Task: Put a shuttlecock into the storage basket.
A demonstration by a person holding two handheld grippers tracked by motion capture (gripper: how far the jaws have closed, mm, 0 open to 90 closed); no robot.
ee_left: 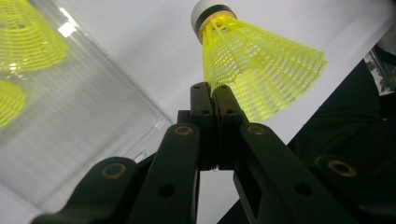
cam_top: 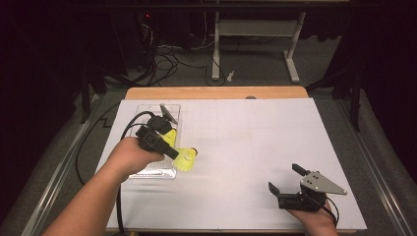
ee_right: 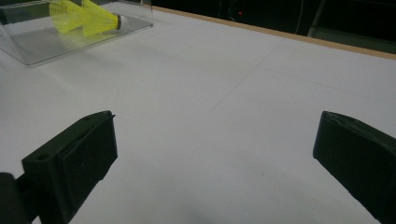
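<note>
While the white table (cam_top: 236, 147) is seen bare at its middle, a clear tray (cam_top: 147, 169) is set at its left edge. Beside the tray, a yellow shuttlecock (ee_left: 252, 65) is pinched by its skirt in the closed left gripper (ee_left: 214, 95). Nothing is held between the wide-apart jaws of the right gripper (cam_top: 285, 179).

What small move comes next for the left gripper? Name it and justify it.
Probably carry the shuttlecock clear of the clear tray and set it on the white table. The left gripper is shut on its skirt's edge, just beside the tray; the right gripper sits open, far off.
</note>
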